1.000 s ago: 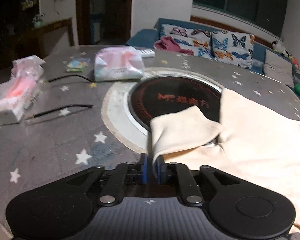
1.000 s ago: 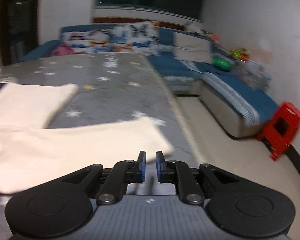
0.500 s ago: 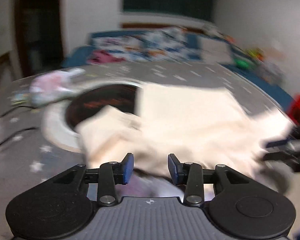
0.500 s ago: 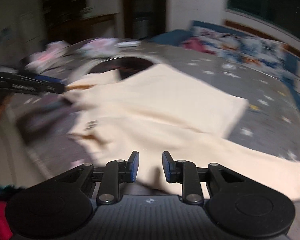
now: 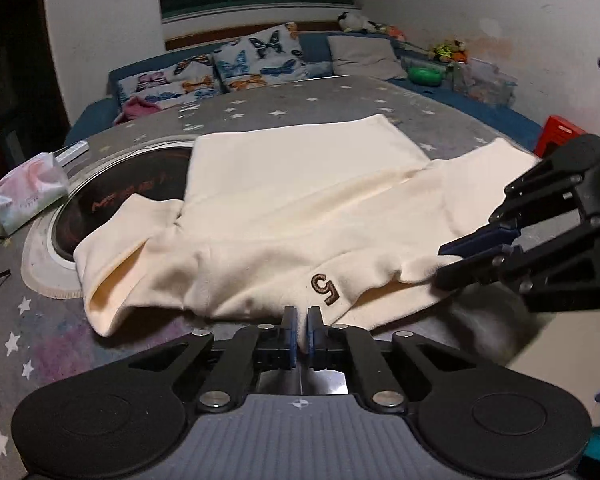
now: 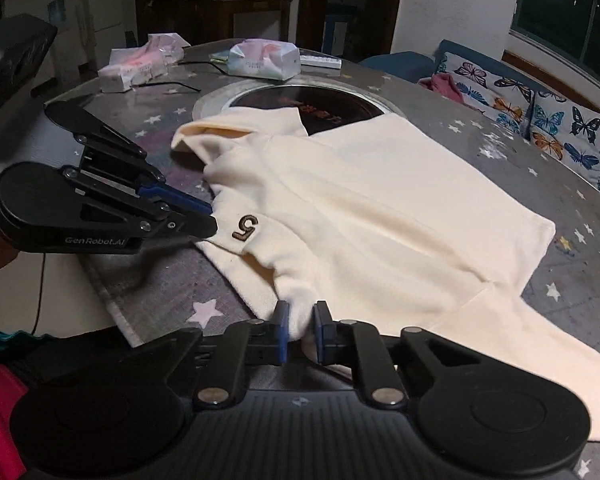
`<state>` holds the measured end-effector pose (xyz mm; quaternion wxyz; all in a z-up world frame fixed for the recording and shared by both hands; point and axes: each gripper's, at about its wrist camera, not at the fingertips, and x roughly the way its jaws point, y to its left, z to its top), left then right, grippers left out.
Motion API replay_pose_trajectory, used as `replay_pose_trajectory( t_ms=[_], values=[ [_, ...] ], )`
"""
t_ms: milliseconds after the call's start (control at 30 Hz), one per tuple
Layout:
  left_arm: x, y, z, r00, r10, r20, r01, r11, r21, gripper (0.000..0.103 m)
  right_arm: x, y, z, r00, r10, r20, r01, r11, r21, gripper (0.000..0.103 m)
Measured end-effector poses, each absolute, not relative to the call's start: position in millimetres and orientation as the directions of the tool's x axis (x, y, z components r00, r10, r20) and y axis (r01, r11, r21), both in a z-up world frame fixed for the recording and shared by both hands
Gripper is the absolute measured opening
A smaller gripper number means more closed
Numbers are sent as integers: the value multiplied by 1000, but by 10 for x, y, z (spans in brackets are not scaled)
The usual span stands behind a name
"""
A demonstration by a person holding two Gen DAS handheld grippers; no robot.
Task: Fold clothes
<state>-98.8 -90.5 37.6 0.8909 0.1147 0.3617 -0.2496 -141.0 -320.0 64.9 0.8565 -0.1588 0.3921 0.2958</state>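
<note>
Both grippers have swung onto the cream fleece garment (image 5: 300,208): left gripper (image 5: 302,330) clamped beside its embroidered "5" (image 5: 325,285), right gripper (image 6: 300,330) narrowly pinching the same hem; folding can start.

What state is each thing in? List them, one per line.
cream sweatshirt: spread on the table, near edge pinched in both grippers.
left gripper: shut on the sweatshirt's edge beside the embroidered 5.
right gripper: closing around a fold of the sweatshirt.
tissue pack: lying on the table, untouched.
</note>
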Motion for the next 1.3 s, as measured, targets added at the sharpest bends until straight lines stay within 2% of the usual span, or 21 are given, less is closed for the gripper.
replay_pose_trajectory(
  t_ms=[133,200,267,433,567,700,800,900,1000,1067,1300],
  values=[
    [-1085,-891,381,574,-391,-719,590,807,32,5,-1558,-3264,704,455,397,-797,-677,736,-20,11],
    [-1134,-884,383,553,-405,-728,620,784,35,6,-1597,-3274,664,420,400,-815,-688,726,2,15],
    [-1182,-877,385,532,-418,-737,649,760,38,10,-1631,-3310,680,409,410,-815,-696,718,12,23],
    [-1064,-841,610,560,-472,-681,655,755,15,11,-1580,-3505,916,485,419,-768,-651,759,3,23],
    [-813,-1027,677,591,-497,-636,634,774,-16,11,-1320,-3686,938,607,313,-730,-514,856,-60,23],
    [-557,-1276,561,568,-508,-647,624,779,-63,11,-1053,-3756,765,638,244,-731,-446,890,-92,23],
    [-395,-1412,497,574,-477,-666,609,792,-42,11,-939,-3779,596,601,208,-771,-434,896,-96,23],
    [-137,-1415,504,604,-419,-678,548,836,-29,16,-901,-3853,523,576,200,-793,-424,902,-81,23],
    [174,-1372,544,655,-337,-676,453,891,-6,30,-862,-3912,602,580,222,-784,-423,904,-56,23],
    [405,-1336,549,695,-265,-669,382,924,30,45,-790,-3953,651,589,227,-776,-418,907,-52,23],
    [1123,-1234,429,725,-126,-677,257,961,97,46,-182,-4166,661,617,190,-763,-324,946,-27,24]
  ],
)
